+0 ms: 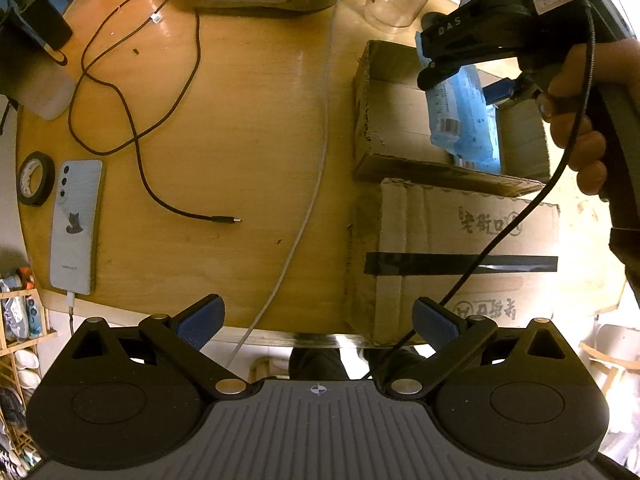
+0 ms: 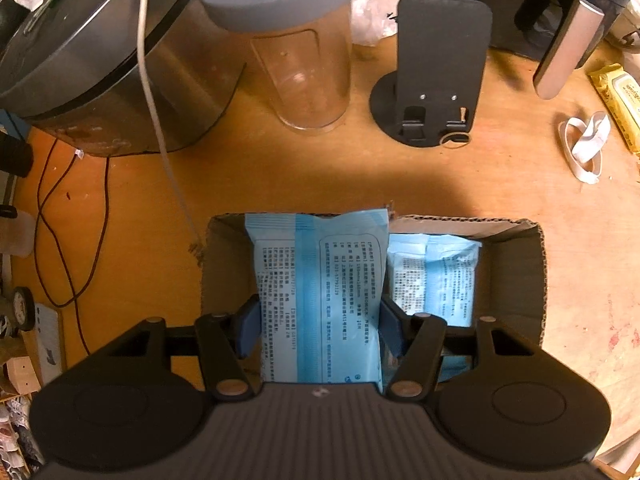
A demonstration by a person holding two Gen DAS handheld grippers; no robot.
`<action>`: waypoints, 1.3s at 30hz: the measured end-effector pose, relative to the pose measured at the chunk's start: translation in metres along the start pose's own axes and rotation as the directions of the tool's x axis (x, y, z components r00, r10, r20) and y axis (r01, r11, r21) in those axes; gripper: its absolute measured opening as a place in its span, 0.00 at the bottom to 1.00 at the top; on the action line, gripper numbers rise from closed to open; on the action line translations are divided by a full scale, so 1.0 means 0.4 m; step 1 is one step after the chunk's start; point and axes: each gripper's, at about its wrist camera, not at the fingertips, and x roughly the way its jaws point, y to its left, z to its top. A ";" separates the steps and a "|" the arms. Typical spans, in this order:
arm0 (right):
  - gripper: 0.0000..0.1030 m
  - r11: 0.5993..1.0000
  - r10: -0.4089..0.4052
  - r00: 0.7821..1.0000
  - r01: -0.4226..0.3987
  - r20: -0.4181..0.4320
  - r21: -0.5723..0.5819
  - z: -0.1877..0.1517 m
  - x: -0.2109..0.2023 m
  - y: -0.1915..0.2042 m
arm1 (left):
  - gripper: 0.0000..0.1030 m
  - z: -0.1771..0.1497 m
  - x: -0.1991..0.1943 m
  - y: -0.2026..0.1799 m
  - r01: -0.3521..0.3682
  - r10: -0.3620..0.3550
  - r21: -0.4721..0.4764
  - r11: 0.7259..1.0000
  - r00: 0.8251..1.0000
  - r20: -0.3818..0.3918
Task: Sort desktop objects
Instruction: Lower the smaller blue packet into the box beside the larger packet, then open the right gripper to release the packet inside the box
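Observation:
My right gripper (image 2: 318,330) is shut on a light blue printed packet (image 2: 320,292), its blue pads pressing both sides. The packet hangs over an open cardboard box (image 2: 536,272) on the wooden table. A second blue packet (image 2: 436,276) lies inside the box. In the left wrist view the same gripper (image 1: 474,82), held by a hand (image 1: 576,120), carries the packet (image 1: 460,120) above the box (image 1: 396,128). My left gripper (image 1: 318,322) stands open over the table's near edge with nothing between its fingers.
A phone (image 1: 76,224), a black tape roll (image 1: 35,178), a black cable (image 1: 140,140) and a white cable (image 1: 308,184) lie left of the box. A clear jar (image 2: 296,52), a cooker (image 2: 92,68), a phone stand (image 2: 436,76) and a white strap (image 2: 584,148) sit behind.

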 end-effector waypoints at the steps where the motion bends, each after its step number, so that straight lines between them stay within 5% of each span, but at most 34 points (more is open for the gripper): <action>1: 0.57 1.000 0.001 1.000 -0.001 -0.001 0.000 0.000 0.002 0.003 | 1.00 0.000 0.000 0.002 0.000 0.000 -0.001 1.000 1.000 0.000; 39: 0.58 0.999 -0.038 0.997 0.038 -0.066 0.008 0.001 0.199 0.031 | 1.00 0.000 0.007 0.051 -0.015 0.014 -0.044 0.999 1.000 -0.021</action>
